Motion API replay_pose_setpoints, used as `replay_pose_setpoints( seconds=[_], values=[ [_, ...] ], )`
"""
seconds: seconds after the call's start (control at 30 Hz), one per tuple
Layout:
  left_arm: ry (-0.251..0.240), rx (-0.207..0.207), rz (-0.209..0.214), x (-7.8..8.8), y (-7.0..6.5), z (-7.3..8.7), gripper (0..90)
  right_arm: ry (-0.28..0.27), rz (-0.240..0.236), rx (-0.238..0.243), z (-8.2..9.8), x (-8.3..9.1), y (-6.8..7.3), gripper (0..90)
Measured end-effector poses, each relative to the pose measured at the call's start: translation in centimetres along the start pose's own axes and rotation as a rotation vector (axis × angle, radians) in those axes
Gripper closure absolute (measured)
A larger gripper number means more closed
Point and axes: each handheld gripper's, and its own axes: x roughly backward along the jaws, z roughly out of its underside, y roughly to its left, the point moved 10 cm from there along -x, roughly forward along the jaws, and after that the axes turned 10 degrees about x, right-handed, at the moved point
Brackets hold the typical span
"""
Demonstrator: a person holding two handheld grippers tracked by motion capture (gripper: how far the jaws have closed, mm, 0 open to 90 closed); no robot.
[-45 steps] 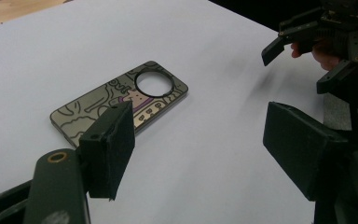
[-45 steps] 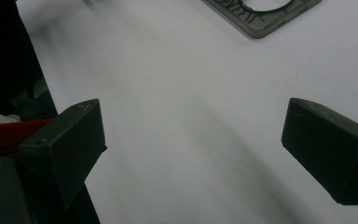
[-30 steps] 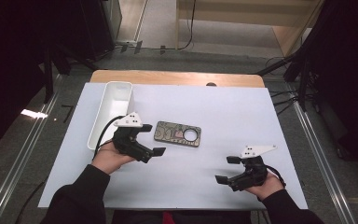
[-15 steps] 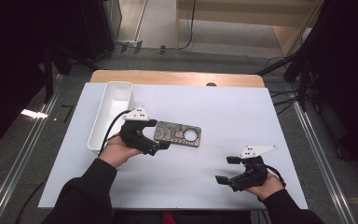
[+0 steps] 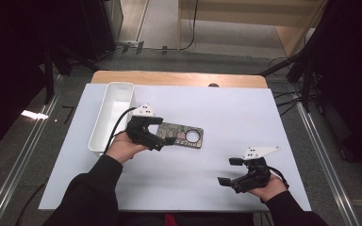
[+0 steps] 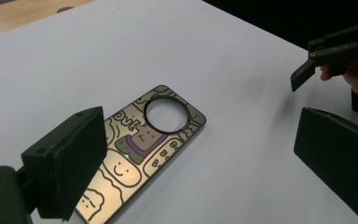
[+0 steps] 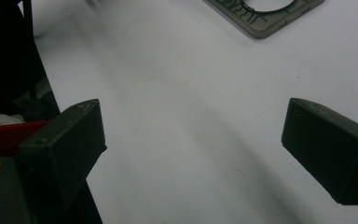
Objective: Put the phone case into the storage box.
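Note:
A flat phone case (image 5: 185, 134) printed with cartoon doodles, with a round camera hole, lies on the white table (image 5: 226, 113) left of centre. My left gripper (image 5: 164, 131) is open over the case's left end, one jaw on each side of it. In the left gripper view the case (image 6: 140, 149) lies between and beyond the spread jaws of that gripper (image 6: 205, 158). My right gripper (image 5: 228, 171) rests open near the front right, with nothing between its fingers. The right gripper view has its open jaws (image 7: 193, 149) over bare table, with a corner of the case (image 7: 265, 14) far ahead.
A long white tray (image 5: 113, 113) stands at the table's left, just behind my left hand. A wooden strip (image 5: 179, 77) runs along the far edge. Dark floor and cables surround the table. The other gripper (image 6: 326, 51) appears at the top right of the left gripper view.
My left gripper has moved right and slightly forward from beside the tray, so its open jaws now straddle the case's left end. The right gripper has stayed put.

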Motion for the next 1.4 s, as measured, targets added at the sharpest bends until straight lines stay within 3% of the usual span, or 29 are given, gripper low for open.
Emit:
replay_pose_setpoints(
  seconds=[0.13, 0.4, 0.67, 0.87, 1.07, 1.4],
  values=[
    [-0.002, 0.003, 0.007, -0.4, 0.1, -0.4, 2.4, 0.0, -0.002, 0.001, 0.0, 0.0, 0.0, 5.3],
    [0.006, -0.035, 0.0, -1.1, 0.6, -1.1, 2.4, 0.003, -0.009, 0.002, 0.1, 0.0, 0.1, 5.3],
    [-0.006, -0.064, 0.03, -2.0, 0.5, -2.5, 2.5, 0.008, -0.017, -0.001, 0.1, 0.0, 0.1, 5.3],
    [0.001, -0.085, 0.021, -3.4, 1.1, -3.2, 2.4, 0.005, -0.016, 0.0, 0.1, 0.0, 0.1, 5.3],
    [0.043, -0.118, 0.013, -4.7, 1.5, -2.9, 2.4, 0.006, -0.018, 0.001, 0.2, 0.1, 0.2, 5.3],
    [0.081, -0.139, 0.087, -6.4, 1.6, -3.1, 2.4, 0.001, -0.026, 0.006, 0.1, 0.2, 0.3, 5.4]
  ],
)
